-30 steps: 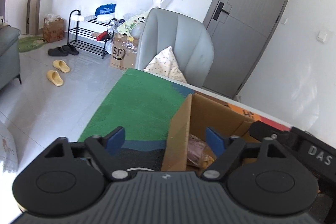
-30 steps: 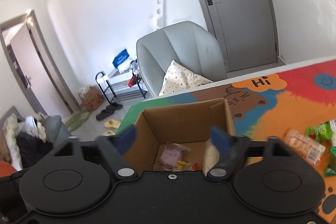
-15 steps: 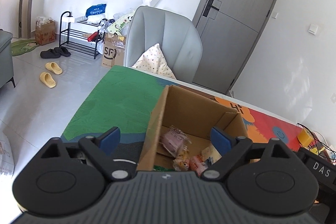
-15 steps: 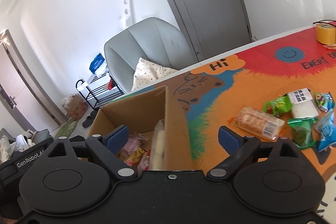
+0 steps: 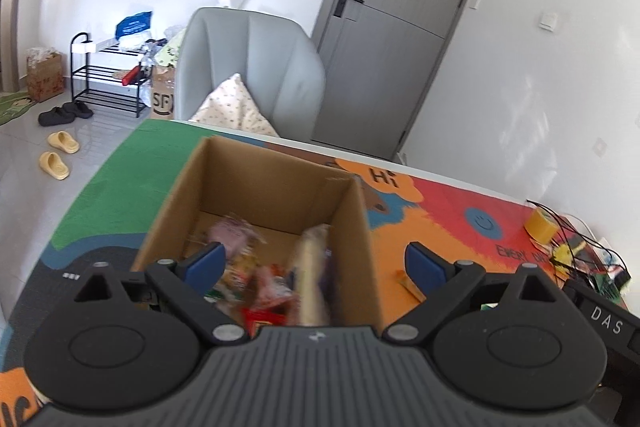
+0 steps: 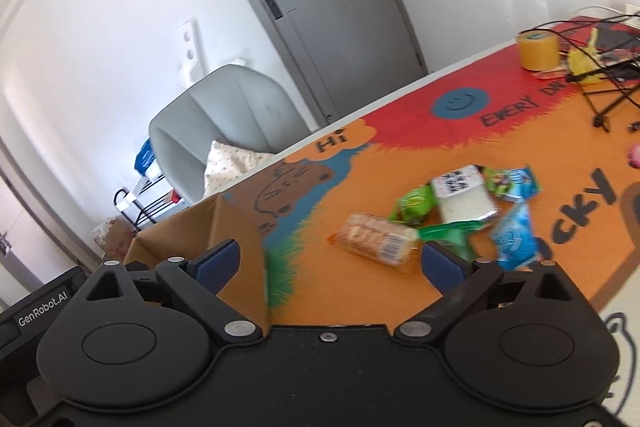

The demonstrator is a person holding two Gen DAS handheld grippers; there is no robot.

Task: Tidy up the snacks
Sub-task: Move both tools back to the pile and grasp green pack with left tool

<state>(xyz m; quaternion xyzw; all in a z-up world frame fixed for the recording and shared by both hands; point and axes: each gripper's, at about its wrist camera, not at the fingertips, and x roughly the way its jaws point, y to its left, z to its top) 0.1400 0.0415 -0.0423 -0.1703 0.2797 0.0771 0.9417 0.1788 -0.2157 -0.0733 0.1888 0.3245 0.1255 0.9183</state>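
An open cardboard box (image 5: 260, 183) stands on the colourful mat and holds several snack packets, among them a pink one (image 5: 234, 233) and a long pale one (image 5: 314, 267). My left gripper (image 5: 316, 259) hovers over the box's near side, its jaws opening with nothing gripped between them. In the right wrist view the box (image 6: 192, 231) is at the left. Loose snacks lie ahead: an orange cracker packet (image 6: 376, 237), a white packet (image 6: 464, 197), a green packet (image 6: 414, 205) and a blue packet (image 6: 514, 233). My right gripper (image 6: 330, 257) is above the mat, jaws opening and empty.
A grey armchair (image 5: 248, 67) with a cushion stands beyond the table's far edge. At the far right of the mat are a yellow tape roll (image 6: 536, 49), tangled cables and a small stand (image 6: 600, 95). The other gripper's body (image 5: 608, 323) shows at the left wrist view's right edge.
Both views have swung to the right. The left one now looks into the box; the right one has left the box and faces the loose snacks. Both pairs of jaws have widened.
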